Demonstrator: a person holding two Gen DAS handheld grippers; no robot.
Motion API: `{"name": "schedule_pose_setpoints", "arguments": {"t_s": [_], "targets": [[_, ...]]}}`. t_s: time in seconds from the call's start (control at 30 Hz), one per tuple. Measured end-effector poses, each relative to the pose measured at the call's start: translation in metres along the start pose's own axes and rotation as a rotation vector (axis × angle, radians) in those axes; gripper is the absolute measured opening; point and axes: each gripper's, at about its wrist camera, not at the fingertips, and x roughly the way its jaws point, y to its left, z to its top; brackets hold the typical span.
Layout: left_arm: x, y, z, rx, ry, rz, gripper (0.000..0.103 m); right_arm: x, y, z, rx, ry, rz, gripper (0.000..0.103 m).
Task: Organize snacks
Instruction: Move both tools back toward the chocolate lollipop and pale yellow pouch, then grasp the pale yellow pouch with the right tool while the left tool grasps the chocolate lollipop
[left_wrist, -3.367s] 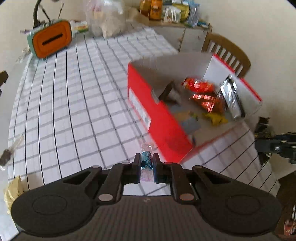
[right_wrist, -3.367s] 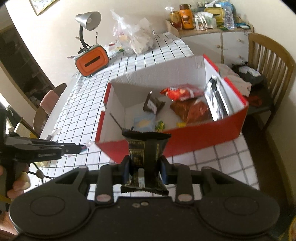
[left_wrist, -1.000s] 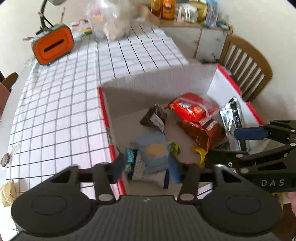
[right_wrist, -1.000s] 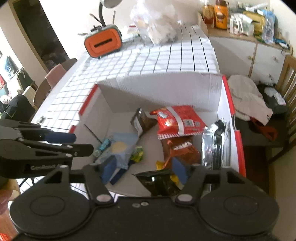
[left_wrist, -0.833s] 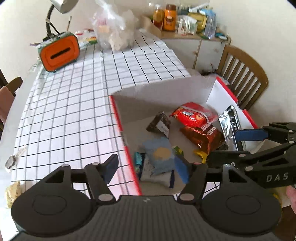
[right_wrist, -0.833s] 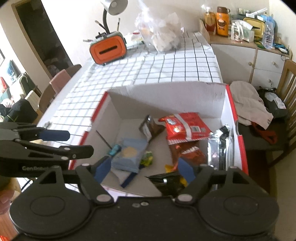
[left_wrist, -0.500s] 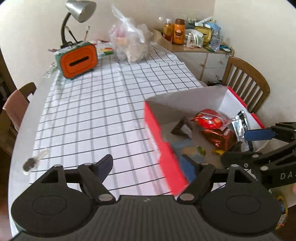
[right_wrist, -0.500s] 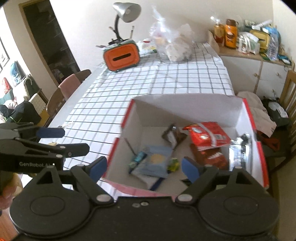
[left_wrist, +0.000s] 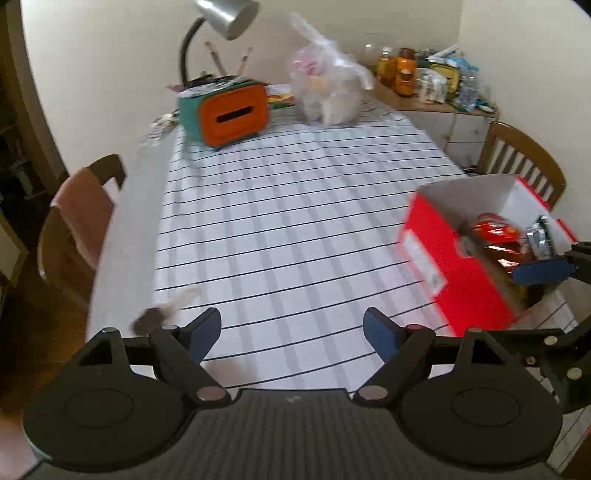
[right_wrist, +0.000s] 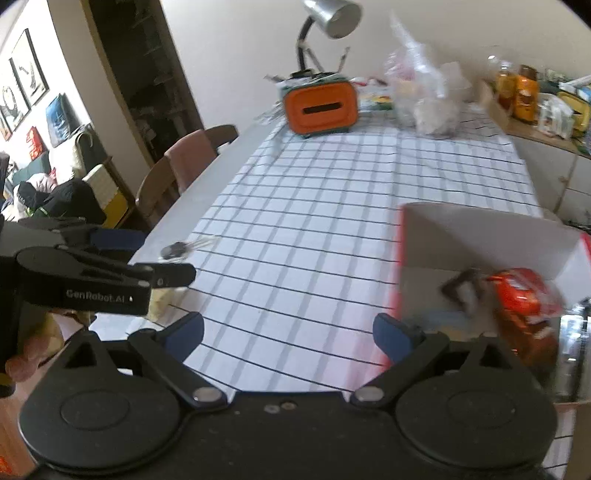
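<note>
Jaws of left gripper (left_wrist: 291, 334) and right gripper (right_wrist: 288, 332) have just been opening, wide apart, empty.

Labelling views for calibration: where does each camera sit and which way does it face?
Left wrist: on the left gripper, facing down the checked table; own open fingers show, the right gripper's fingertip at the edge.
Right wrist: on the right gripper, same heading; left gripper and a hand show.
Shared: red box, orange case, lamp.
</note>
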Motion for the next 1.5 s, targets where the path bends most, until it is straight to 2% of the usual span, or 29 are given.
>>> {"name": "schedule_pose_setpoints", "arguments": {"t_s": [0.2,0.5,0.57,0.67,0.87,1.07,1.27,1.43,1.5], "targets": [[0.005,0.07,-0.013,-0.045,0.023,0.047,0.084,0.042,0.054,0.013,-0.017,0.04,0.018,0.098],[0.022,0.145,-0.033,-0.074,0.049,0.126,0.084,0.117,0.122,0.028,-0.027,0.118,0.044,0.097],[0.026,0.156,-0.036,-0.056,0.049,0.143,0.084,0.136,0.136,0.028,-0.044,0.146,0.047,0.097],[0.033,0.168,-0.038,-0.02,0.045,0.125,0.084,0.164,0.154,0.028,-0.046,0.196,0.042,0.095],[0.058,0.181,-0.041,0.112,0.066,0.081,0.084,0.199,0.18,0.022,-0.058,0.255,0.014,0.09],[0.084,0.187,-0.042,0.193,0.103,0.053,0.084,0.226,0.195,0.018,-0.075,0.3,-0.03,0.084],[0.109,0.188,-0.042,0.247,0.139,0.013,0.084,0.239,0.201,0.013,-0.101,0.334,-0.044,0.07],[0.128,0.189,-0.036,0.244,0.154,-0.017,0.084,0.236,0.204,0.012,-0.138,0.32,-0.025,0.047],[0.135,0.187,-0.033,0.251,0.153,-0.027,0.084,0.233,0.202,0.012,-0.144,0.319,-0.027,0.043]]}}
